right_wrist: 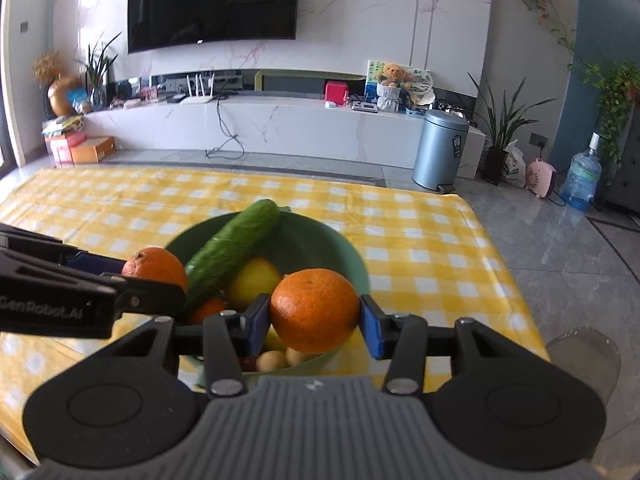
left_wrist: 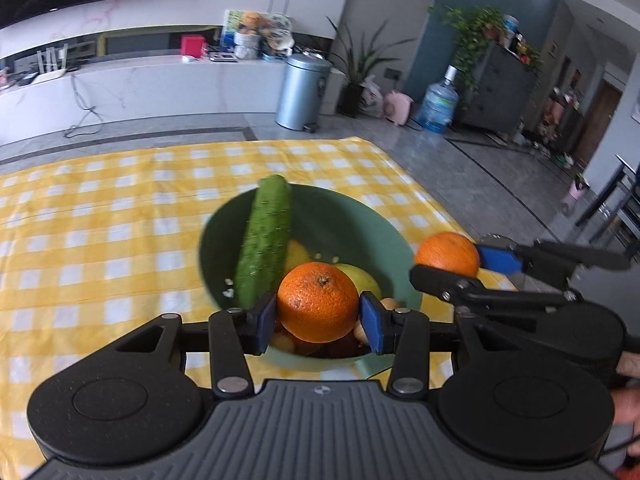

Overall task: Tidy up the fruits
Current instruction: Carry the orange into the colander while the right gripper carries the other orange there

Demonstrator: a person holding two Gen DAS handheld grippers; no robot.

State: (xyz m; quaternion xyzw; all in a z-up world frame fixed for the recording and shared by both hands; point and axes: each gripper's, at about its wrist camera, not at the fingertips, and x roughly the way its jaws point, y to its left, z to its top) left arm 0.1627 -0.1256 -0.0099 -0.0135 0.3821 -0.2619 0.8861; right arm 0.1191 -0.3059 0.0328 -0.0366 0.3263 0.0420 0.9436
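So two oranges are being held up at once here. One orange [left_wrist: 318, 301] is pinched between the blue pads of the left gripper [left_wrist: 319, 316], and a second orange [right_wrist: 315, 310] is clamped the same way in the right gripper [right_wrist: 315, 320], both hanging just above the near side of a green bowl [left_wrist: 348, 220]. In the bowl a cucumber [left_wrist: 264, 240] is propped against the rim, with a lemon [right_wrist: 254, 282] beside it and some small pale round things at the bottom that can't really be identified. The bowl is set on a yellow checked tablecloth [left_wrist: 100, 220].

Writing-wise, "GenRobot.AI" is printed on the side of the left gripper, readable only from the right wrist view. A dark label is stuck on the grey pedal bin [right_wrist: 440, 148], too small to read.

The wall TV [right_wrist: 212, 0] and the orange box [right_wrist: 92, 148] on the floor are caught by the right view only. The dark cabinet [left_wrist: 500, 88] with the trailing plant, plus a bit of the person's hand [left_wrist: 628, 396], are seen only from the left.
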